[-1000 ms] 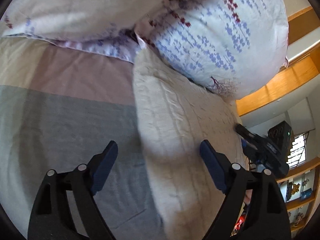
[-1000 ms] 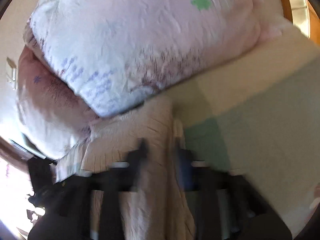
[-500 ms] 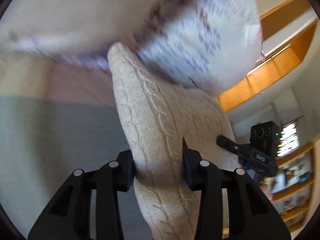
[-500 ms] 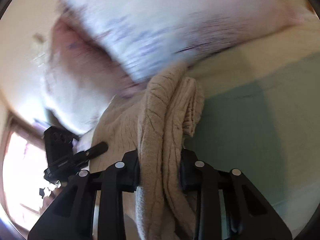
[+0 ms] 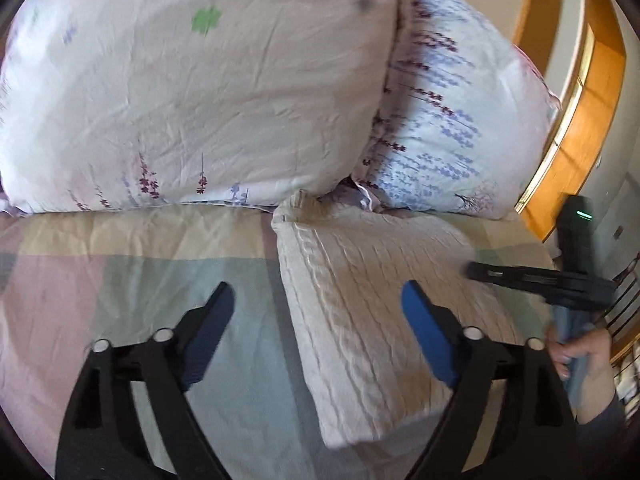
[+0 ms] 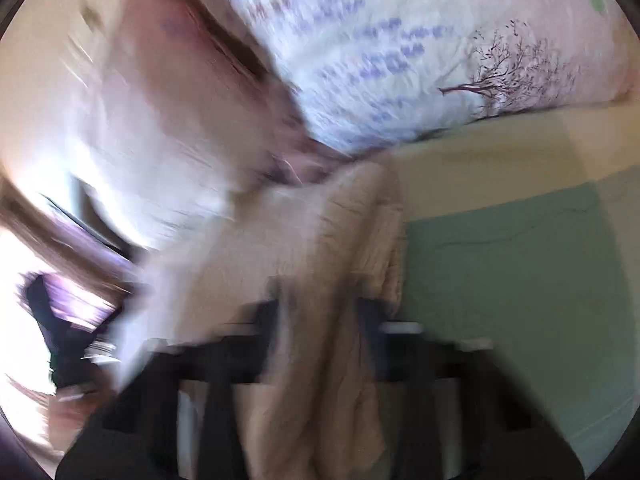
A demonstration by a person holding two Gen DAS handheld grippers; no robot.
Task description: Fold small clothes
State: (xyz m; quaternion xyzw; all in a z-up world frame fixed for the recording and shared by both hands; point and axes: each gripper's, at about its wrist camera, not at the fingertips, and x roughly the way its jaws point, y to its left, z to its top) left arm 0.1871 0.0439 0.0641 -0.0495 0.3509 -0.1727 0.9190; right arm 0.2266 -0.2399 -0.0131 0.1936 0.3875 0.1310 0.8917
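The cream cable-knit sweater [image 5: 368, 320] lies folded flat on the pastel checked bedsheet [image 5: 132, 288], its far edge just beside two floral pillows [image 5: 208, 92]. The left gripper [image 5: 316, 320] stands wide apart above the sweater's left edge, holding nothing. In the blurred right wrist view, the right gripper [image 6: 324, 312] stands narrow with a bunch of the sweater [image 6: 320, 320] between its fingers, apparently pinching it, beside the green patch of sheet.

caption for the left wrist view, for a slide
Open left gripper above a folded cream knit sweater on a pastel bedsheet, two floral pillows behind.
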